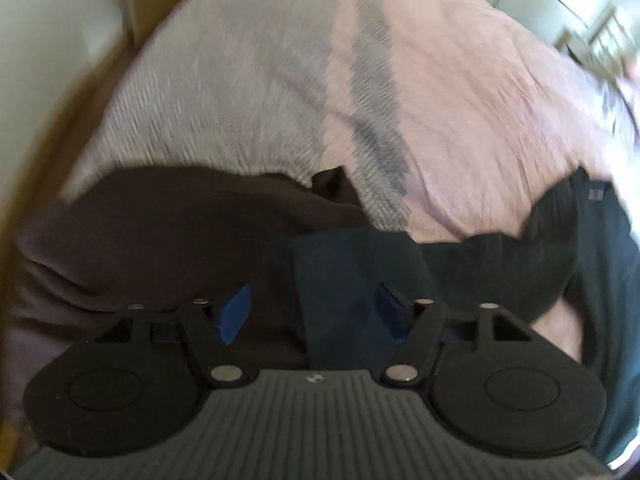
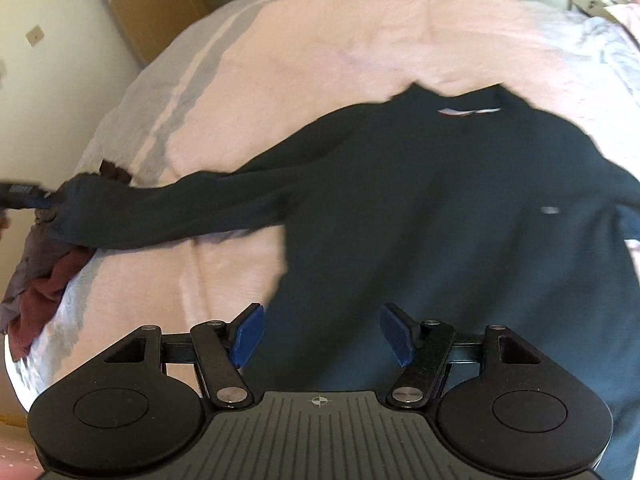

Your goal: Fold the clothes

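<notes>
Sweater (image 2: 420, 208): very dark green-black, plain, with a small white mark on the chest and a white-and-red neck label. Bedspread (image 2: 320, 40): pale pink, with grey-lavender stripes at 10 o'clock. Clothes pile (image 2: 40, 280): maroon and dusty purple. Both hand-held grippers: black bodies, blue pads (image 2: 248, 336).

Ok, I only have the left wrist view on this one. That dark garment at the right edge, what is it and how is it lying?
Observer: It's a dark sweater, spread flat on the pink bedspread, with its collar on the side away from the right camera.
Operator: Where's the right tool?
Observer: The right tool is over the sweater's near edge, jaws open, gripping nothing.
Operator: Any sleeve folded in yet?
Observer: Not the one I can see. That sleeve lies stretched out sideways, reaching a pile of maroon clothes.
</notes>
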The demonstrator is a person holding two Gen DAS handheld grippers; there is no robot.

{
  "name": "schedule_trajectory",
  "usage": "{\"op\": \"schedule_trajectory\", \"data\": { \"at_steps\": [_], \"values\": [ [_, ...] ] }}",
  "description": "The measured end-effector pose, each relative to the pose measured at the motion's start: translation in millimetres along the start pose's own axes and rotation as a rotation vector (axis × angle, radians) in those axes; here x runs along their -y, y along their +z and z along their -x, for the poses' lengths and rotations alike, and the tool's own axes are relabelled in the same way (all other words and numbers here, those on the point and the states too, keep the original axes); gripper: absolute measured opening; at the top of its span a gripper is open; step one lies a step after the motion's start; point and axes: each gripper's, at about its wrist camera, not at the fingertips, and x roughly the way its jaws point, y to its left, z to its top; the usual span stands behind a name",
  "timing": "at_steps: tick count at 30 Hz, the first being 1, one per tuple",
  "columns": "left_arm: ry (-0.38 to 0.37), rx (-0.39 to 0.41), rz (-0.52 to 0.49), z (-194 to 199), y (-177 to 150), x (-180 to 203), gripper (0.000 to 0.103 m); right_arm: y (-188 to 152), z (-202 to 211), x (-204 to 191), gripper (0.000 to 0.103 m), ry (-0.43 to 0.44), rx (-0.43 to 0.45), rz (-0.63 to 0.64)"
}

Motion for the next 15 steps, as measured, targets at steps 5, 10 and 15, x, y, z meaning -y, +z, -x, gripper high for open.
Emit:
{"op": "schedule_trajectory", "data": {
  "at_steps": [5, 10, 15],
  "values": [
    [-0.101, 0.107, -0.064, 27.5, 12.3, -12.2, 0.005, 11.5, -33.6, -48.0, 0.068, 0.022, -0.067, -0.017],
    [-0.081, 0.228, -0.016, 57.6, 0.7, -40.1, 0.005, 27.0, -48.3, -75.1, 0.068, 0.015, -0.095, 0.01],
    [-0.021, 0.119, -0.031, 31.5, -10.6, -44.2, 0.013, 36.8, -56.5, -81.2, 0.068, 0.006, -0.11, -0.023]
  ]
}}
